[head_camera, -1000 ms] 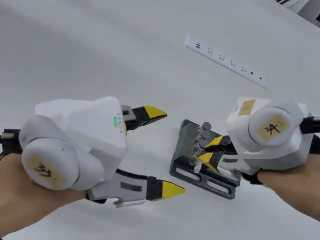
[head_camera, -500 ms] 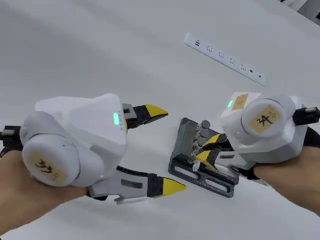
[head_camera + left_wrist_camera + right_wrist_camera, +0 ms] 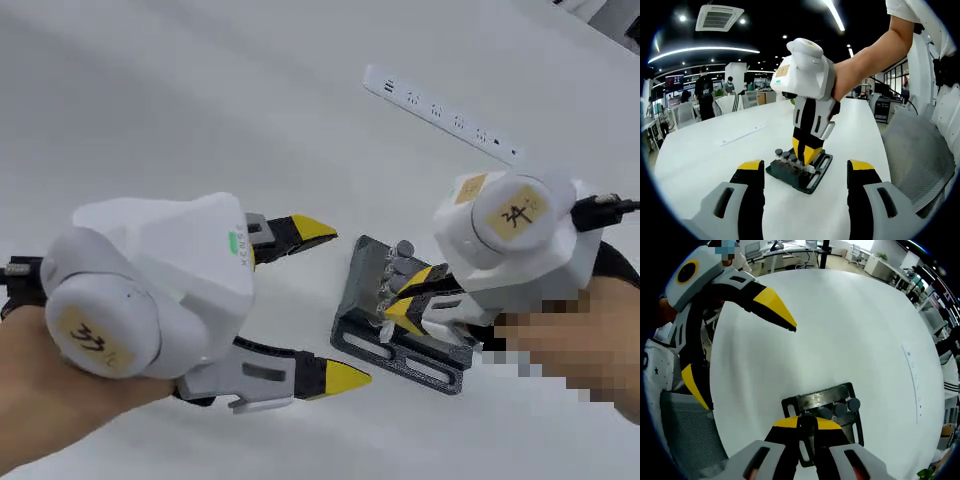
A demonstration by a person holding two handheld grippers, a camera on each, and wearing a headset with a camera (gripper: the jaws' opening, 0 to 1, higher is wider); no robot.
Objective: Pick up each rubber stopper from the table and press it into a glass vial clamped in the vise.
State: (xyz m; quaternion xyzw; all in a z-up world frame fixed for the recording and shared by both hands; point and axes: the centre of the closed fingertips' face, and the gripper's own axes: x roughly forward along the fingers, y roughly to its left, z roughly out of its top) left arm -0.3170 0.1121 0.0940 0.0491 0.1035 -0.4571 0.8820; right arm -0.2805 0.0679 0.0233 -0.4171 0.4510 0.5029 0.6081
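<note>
Edged slightly further over the vise (image 3: pixel 395 352) since a second ago, the right gripper (image 3: pixel 405 298) points down at the near end of the row of glass vials (image 3: pixel 790 159). Its jaws are nearly pressed together; whether they pinch a stopper cannot be told. Grey rubber stoppers (image 3: pixel 404 247) cap the vials clamped there. The left gripper (image 3: pixel 340 303) hovers beside the vise over the table (image 3: pixel 200 100), jaws spread wide.
</note>
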